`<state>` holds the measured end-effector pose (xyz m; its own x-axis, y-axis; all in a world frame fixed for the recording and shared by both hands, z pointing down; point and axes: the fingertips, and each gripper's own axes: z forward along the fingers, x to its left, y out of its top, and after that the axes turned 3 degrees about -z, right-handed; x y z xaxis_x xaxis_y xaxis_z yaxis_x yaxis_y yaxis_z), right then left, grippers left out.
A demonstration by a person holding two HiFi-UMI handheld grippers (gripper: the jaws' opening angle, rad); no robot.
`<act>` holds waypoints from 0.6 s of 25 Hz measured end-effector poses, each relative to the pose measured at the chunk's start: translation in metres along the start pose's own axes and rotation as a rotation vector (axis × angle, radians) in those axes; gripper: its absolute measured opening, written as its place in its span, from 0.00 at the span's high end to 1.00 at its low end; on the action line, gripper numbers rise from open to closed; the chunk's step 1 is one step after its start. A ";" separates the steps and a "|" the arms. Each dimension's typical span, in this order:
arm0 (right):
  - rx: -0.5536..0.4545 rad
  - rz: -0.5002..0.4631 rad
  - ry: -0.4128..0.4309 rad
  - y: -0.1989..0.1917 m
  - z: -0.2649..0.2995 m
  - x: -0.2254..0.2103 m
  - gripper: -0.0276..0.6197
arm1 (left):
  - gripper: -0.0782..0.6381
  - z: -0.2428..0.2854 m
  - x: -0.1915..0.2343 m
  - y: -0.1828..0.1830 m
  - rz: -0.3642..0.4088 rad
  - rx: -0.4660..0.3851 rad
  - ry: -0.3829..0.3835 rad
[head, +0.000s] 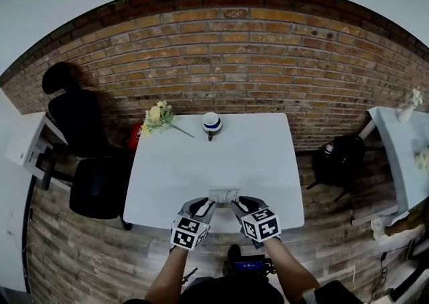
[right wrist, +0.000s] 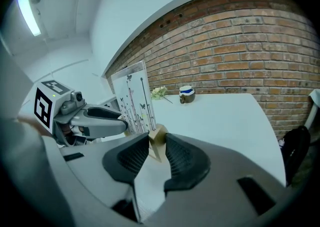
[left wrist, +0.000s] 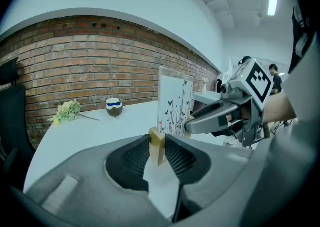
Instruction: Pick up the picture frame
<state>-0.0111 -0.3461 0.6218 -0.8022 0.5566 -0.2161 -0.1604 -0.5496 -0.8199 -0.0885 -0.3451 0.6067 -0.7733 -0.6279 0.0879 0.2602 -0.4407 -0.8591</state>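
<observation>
Upright picture frame (left wrist: 175, 101): white, butterfly print, wooden feet.

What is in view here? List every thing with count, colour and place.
table: one, white, centre
picture frame: one, clear panel with butterfly print on wooden feet, at the table's near edge
flowers: one bunch, yellowish, far left table corner
cup: one, white and blue top, far edge, right of the flowers
office chair: one, black, left of the table
brick wall: one, red-brown, behind the table
left claw: one, grey, shut on one wooden foot
right claw: one, grey, shut on the other foot
</observation>
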 end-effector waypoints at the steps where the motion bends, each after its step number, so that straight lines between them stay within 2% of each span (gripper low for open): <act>1: -0.003 -0.001 -0.002 -0.002 -0.003 0.004 0.78 | 0.75 -0.005 -0.003 -0.002 0.004 -0.003 0.000; 15: -0.011 -0.043 -0.015 -0.061 -0.060 0.112 0.78 | 0.75 -0.114 -0.049 -0.068 -0.008 -0.043 0.004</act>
<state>-0.0563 -0.2129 0.6156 -0.8030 0.5704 -0.1727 -0.1885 -0.5180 -0.8344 -0.1343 -0.2108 0.6034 -0.7774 -0.6220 0.0932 0.2288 -0.4176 -0.8793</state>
